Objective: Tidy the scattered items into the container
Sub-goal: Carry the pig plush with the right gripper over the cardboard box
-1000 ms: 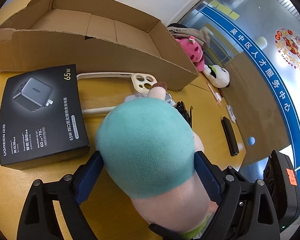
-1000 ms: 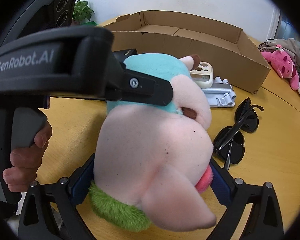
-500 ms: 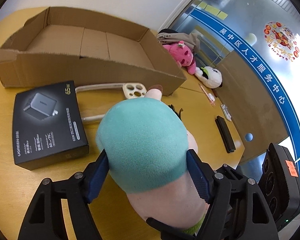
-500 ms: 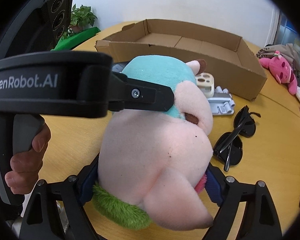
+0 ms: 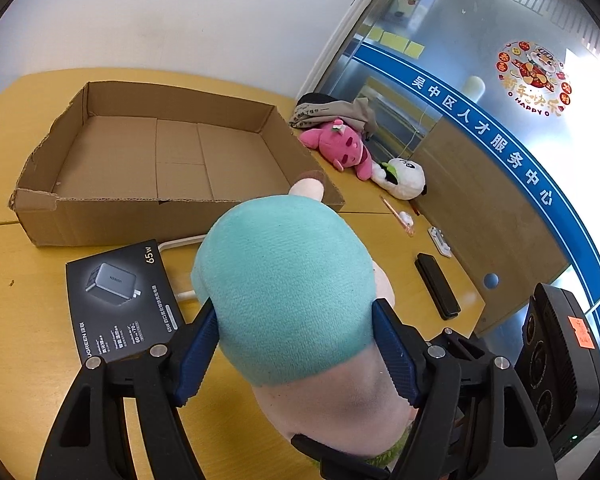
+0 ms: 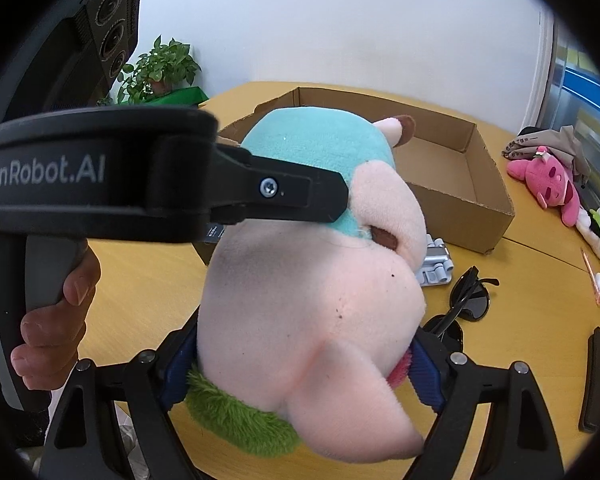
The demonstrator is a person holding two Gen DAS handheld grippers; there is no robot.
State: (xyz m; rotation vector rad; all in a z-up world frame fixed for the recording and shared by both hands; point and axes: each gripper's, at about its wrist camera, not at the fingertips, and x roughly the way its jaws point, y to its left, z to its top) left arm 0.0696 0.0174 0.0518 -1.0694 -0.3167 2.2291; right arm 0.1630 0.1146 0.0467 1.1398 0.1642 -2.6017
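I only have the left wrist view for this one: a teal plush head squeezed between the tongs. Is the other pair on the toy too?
Observer: Yes. The right tongs pinch the plush toy low down, just above its green fuzzy collar.
Operator: Is anything loose on the table hidden behind the toy?
Observer: Black sunglasses lie on the table beside it, short of the cardboard box.
Operator: Anything else there?
Observer: A grey stand lies between the sunglasses and the box.
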